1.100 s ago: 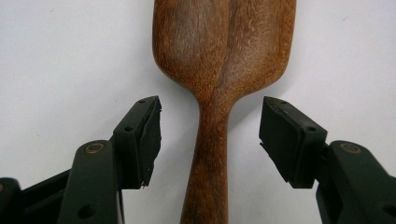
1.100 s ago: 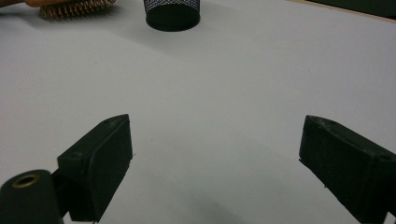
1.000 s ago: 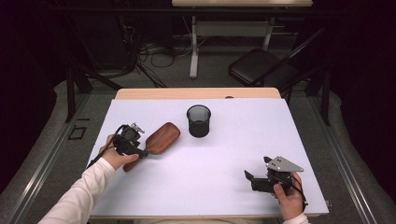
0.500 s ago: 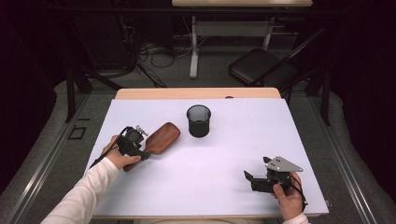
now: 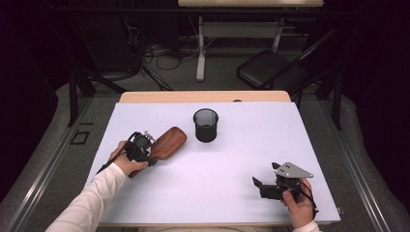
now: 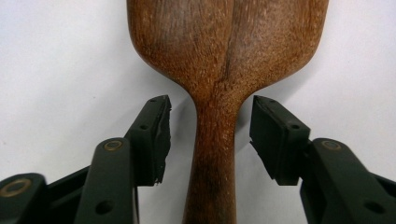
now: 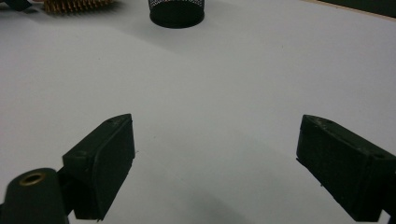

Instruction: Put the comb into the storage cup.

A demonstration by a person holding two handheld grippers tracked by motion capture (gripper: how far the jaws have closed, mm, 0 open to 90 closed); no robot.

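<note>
On the left part of the white counter (image 5: 232, 159) lies a wooden brush (image 5: 165, 143), back up, its broad head pointing far and right toward a black mesh cup (image 5: 206, 124) that stands upright near the middle, a little apart from the brush head. The left hand-held gripper (image 5: 147, 153) is set over the brush's handle end, held by the left hand (image 5: 126, 159) at the counter's left side. In the left gripper view the narrow wooden handle runs up between the two black jaws, just where it widens into the head; the jaws have just been closing around it, yet a thin strip of counter shows on each side between the pads (image 6: 161, 135) and the wood, so they stand about half open and grip nothing yet. The brush rests flat on the counter. The right hand-held gripper (image 5: 258, 186) sits well apart at the near right corner, held low by the right hand (image 5: 297, 205), its grey three-cornered plate on top and its jaws pointing left. In the right gripper view its jaws stand wide apart over bare counter with nothing between them, and the mesh cup (image 7: 176, 11) and the brush's bristles (image 7: 77, 5) show far off at the top edge.
</note>
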